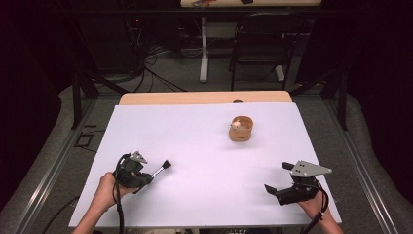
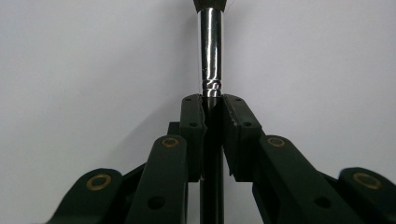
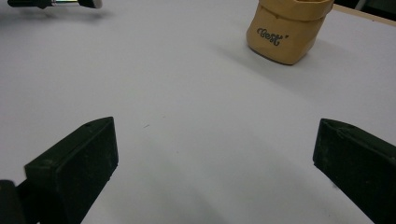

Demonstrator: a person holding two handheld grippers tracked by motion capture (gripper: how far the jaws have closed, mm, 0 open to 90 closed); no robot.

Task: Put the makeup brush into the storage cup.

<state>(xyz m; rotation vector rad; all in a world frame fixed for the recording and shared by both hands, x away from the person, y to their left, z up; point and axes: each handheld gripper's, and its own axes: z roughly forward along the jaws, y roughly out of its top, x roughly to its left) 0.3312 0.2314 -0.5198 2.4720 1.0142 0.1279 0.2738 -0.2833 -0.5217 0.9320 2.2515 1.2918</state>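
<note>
My left gripper (image 1: 145, 179) is shut on a brush (image 1: 161, 168) with a black handle, a shiny metal collar and dark bristles; it lies low over the white sheet at the front left. In the left gripper view the brush (image 2: 210, 51) runs straight up between the closed pads (image 2: 193, 126), its bristle end cut off at the top. My right gripper (image 1: 278, 179) stands open at the front right, nothing between its fingers. A small tan pouch (image 1: 240, 128) with something pale inside sits right of centre; in the right gripper view the pouch (image 3: 285, 29) bears dark lettering.
A white sheet (image 1: 195, 146) covers the wooden table (image 1: 204, 97). Beyond the table stand a black chair (image 1: 265, 44) and a white table leg (image 1: 203, 48), with cables on the floor. Metal frame rails run along both sides.
</note>
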